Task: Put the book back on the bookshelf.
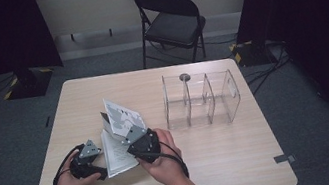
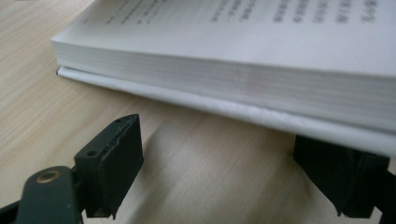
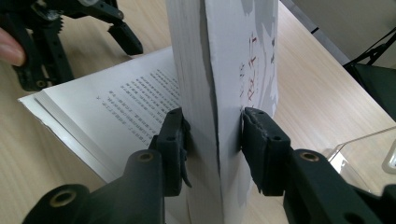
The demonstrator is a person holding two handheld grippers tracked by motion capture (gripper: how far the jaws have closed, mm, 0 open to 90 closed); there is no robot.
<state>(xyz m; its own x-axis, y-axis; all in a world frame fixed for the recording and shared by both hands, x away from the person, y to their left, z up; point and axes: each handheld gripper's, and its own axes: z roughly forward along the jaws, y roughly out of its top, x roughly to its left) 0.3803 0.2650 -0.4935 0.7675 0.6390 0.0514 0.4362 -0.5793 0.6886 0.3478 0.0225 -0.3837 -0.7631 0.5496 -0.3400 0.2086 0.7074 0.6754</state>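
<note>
Fingers first, starting on my left: the left gripper [image 1: 84, 162] has its jaws spread wide and holds nothing. In the left gripper view one jaw stands clear on the bare wood and the other sits tucked just under the overhanging cover of the book [image 1: 117, 141], at the left edge of the flat half. The page block lies straight ahead of those jaws, its long edge running across them.

Moving right, the right gripper [image 3: 212, 149] is clamped on the raised half of the book, pads pressing both faces of the upright cover and the sheaf of pages behind it. That half stands close to vertical while the other lies open on the table [image 1: 225, 163], print up. So the spine runs away from me, between my two hands, and the right hand has the hold. I judge the next move turns on that hinge line: closing or opening swings about it.

Further right stands a clear divided organiser [image 1: 202, 99], well apart from the book. Beyond the table's far edge is a folding chair [image 1: 171, 18].
</note>
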